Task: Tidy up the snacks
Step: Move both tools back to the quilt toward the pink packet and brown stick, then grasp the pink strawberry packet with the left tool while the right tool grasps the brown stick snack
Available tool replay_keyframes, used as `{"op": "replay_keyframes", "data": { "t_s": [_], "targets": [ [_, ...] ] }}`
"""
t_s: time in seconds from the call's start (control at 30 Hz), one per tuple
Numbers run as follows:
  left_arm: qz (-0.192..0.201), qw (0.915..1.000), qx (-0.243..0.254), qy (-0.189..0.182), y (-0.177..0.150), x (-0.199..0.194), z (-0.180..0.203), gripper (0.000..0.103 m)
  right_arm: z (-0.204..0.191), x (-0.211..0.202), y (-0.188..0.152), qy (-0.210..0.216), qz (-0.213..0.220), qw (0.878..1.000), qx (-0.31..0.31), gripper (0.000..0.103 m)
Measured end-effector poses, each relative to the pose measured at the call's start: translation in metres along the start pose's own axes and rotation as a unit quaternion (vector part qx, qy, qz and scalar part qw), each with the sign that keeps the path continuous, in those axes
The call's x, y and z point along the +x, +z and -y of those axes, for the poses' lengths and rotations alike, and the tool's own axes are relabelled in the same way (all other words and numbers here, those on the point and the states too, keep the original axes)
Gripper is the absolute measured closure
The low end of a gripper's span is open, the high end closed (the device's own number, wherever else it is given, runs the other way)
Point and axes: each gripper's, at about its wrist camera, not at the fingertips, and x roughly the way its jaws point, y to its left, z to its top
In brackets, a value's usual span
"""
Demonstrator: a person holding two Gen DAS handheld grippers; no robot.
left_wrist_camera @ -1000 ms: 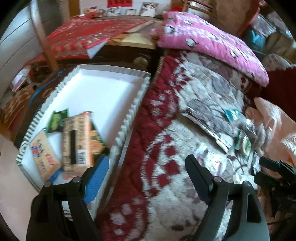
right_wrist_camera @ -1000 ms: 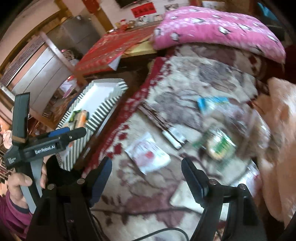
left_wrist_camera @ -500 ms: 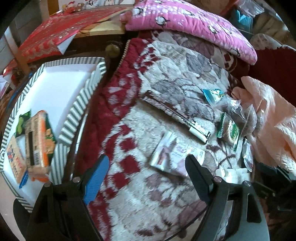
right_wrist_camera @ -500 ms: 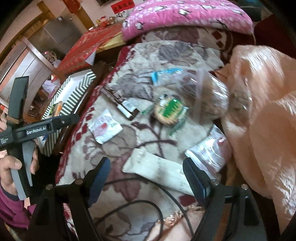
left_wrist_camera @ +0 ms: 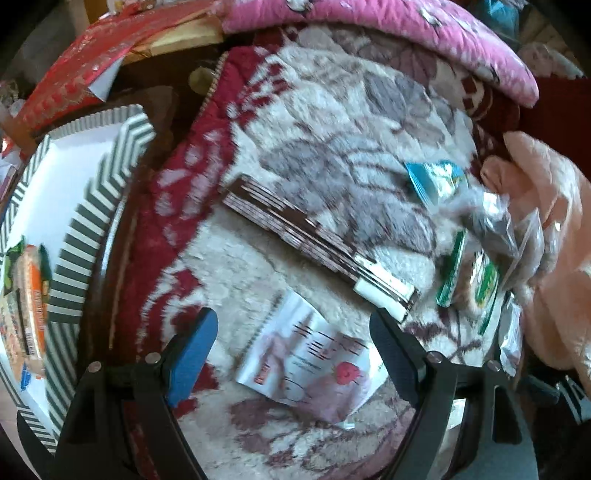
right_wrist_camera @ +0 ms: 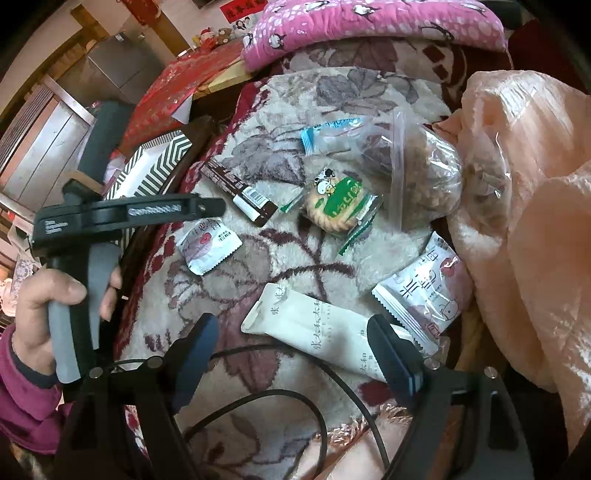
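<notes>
- The surface is a plush cream blanket with a grey-and-maroon flower pattern (right_wrist_camera: 295, 258), with a pink quilted cushion (right_wrist_camera: 369, 26) at its far edge, a peach fleece throw (right_wrist_camera: 528, 206) heaped on the right, and a red patterned cloth (right_wrist_camera: 177, 85) on furniture behind.
- One white tray with a green-and-white striped rim (left_wrist_camera: 92, 206) sits left of the blanket; the orange-wrapped packet (left_wrist_camera: 31, 295) and others inside it are too blurred to count.
- Snacks loose on the blanket:
  - one long brown chocolate bar (right_wrist_camera: 240, 192)
  - two white sachets with a red fruit print (left_wrist_camera: 310, 354) (right_wrist_camera: 424, 291)
  - one long cream wrapper (right_wrist_camera: 325, 332)
  - one green-labelled round biscuit (right_wrist_camera: 338, 206)
  - one blue-edged clear packet (right_wrist_camera: 328, 136)
  - one clear zip bag of brown bits (right_wrist_camera: 421, 170)
- Left gripper (left_wrist_camera: 295, 343): spread wide, holding nothing, over one white sachet.
- Right gripper (right_wrist_camera: 291, 350): spread wide, holding nothing, over the cream wrapper.
</notes>
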Motion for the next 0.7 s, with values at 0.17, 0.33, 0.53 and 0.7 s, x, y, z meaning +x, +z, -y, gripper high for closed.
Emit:
{"op": "replay_keyframes", "data": {
  "t_s": [0.17,0.33,0.53,0.7],
  "targets": [
    [-0.021,0.9984,0.051,0.013,-0.020,0.003,-0.003,0.019,0.002,0.004,0.000,0.004,-0.003,1.000,0.005,0.016],
    [-0.017,0.9996,0.021,-0.003,-0.037,-0.015,-0.043,0.019,-0.004,0.008,0.002,0.012,-0.006,1.000,-0.003,0.016],
    [0.001,0.9993,0.016,-0.034,-0.035,-0.026,-0.052,0.019,-0.020,0.017,0.009,0.011,-0.013,1.000,-0.023,0.016],
    [-0.012,0.9950,0.089,-0.043,-0.035,-0.018,-0.031,0.019,-0.035,0.017,0.015,0.002,-0.010,0.999,-0.045,0.014]
  ]
}}
